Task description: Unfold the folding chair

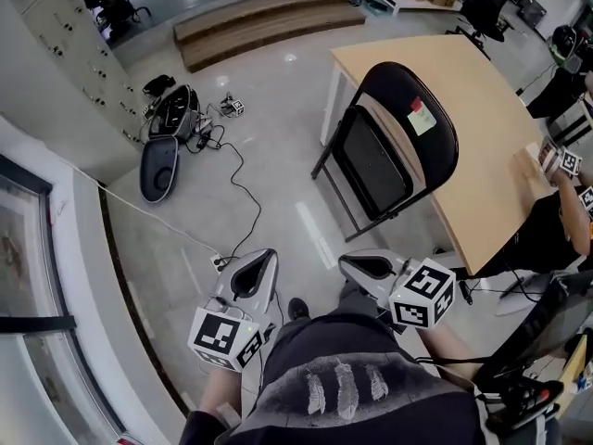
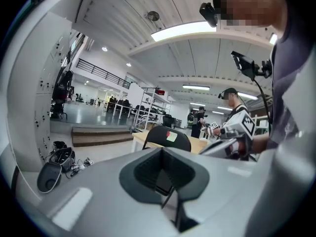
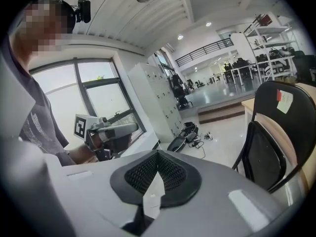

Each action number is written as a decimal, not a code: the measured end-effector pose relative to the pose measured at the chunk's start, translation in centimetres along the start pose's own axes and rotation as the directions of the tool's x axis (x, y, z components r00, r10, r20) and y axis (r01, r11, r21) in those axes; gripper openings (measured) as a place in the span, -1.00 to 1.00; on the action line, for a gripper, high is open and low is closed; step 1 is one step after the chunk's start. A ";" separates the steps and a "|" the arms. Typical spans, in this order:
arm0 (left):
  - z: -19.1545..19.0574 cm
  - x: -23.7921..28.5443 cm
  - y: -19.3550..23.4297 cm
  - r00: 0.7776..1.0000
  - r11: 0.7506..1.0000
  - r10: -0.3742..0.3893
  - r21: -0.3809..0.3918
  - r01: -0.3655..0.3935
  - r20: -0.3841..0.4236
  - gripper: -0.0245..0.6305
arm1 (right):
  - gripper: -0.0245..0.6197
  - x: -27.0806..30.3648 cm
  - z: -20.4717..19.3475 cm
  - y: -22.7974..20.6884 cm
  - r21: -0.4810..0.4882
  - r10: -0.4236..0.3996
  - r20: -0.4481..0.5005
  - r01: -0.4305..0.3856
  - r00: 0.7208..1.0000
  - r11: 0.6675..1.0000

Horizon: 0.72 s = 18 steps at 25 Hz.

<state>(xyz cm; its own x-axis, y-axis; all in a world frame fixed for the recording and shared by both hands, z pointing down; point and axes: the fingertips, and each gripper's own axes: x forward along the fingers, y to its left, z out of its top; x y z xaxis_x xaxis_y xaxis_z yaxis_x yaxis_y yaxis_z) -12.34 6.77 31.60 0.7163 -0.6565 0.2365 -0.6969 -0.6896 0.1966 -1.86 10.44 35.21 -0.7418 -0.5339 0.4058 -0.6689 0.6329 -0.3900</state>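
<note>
Left hand-held gripper [image 1: 263, 256] and right hand-held gripper [image 1: 349, 262]: jaws fully closed, empty, both well short of the folding chair [image 1: 394, 146]. Approach step. Chair stands folded on the floor [image 1: 278, 146], probably leaning on the light wood table [image 1: 491, 184]. Next: steady the rounded, black padded back and swing the seat down. Frame is thin dark metal tube.
</note>
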 end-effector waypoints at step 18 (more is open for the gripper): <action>4.6 19.0 -8.2 0.994 0.998 0.007 0.064 0.000 -0.112 -0.92 | -0.92 -7.9 3.7 -17.5 0.024 0.016 0.089 -0.019 0.996 1.000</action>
<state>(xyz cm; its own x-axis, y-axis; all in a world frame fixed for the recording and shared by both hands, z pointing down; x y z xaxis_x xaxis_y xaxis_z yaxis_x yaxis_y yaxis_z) 7.12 -1.49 30.13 0.7030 -0.6232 0.3428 -0.6934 -0.7078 0.1351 15.59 1.49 35.73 -0.7540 -0.5713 0.3241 -0.6559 0.6291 -0.4172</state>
